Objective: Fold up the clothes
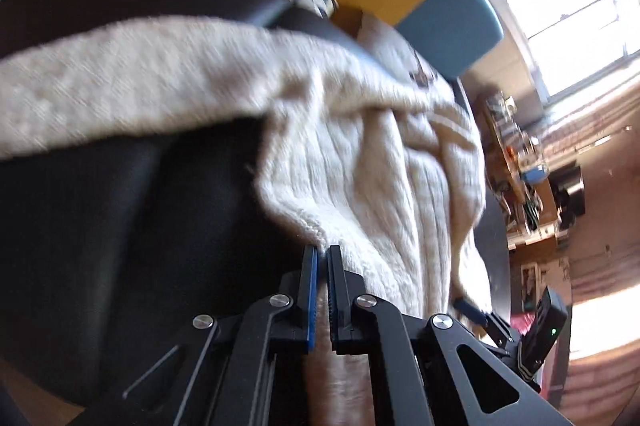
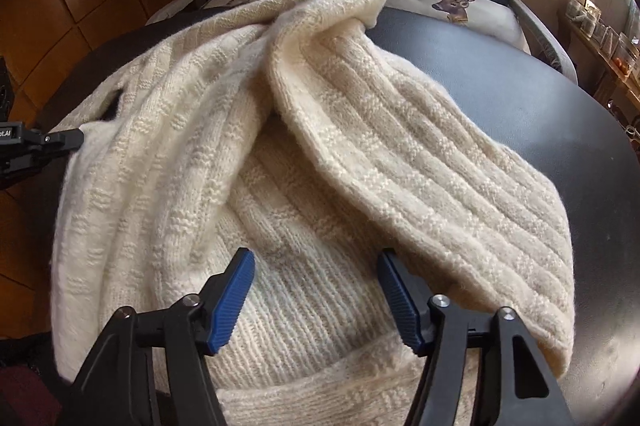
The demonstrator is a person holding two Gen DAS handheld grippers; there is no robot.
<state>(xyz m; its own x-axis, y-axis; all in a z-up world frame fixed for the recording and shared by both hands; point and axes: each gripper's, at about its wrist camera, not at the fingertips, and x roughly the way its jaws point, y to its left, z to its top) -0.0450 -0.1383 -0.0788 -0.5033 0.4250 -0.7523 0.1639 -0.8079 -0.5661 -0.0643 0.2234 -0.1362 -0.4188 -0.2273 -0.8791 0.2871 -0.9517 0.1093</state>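
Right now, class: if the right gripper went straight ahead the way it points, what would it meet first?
Probably the cream knitted sweater: the right gripper is open, its ribbed hem directly between the fingers; depth is unclear.

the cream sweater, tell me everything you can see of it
The cream sweater is a thick ribbed knit with textured blocks, lying crumpled on a dark round table. A sleeve folds diagonally across the body, its cuff toward the far edge. The left gripper has its jaws shut on an edge of the knit. The right gripper is open, its jaws straddling the ribbed hem. A deer-print cushion sits behind it.
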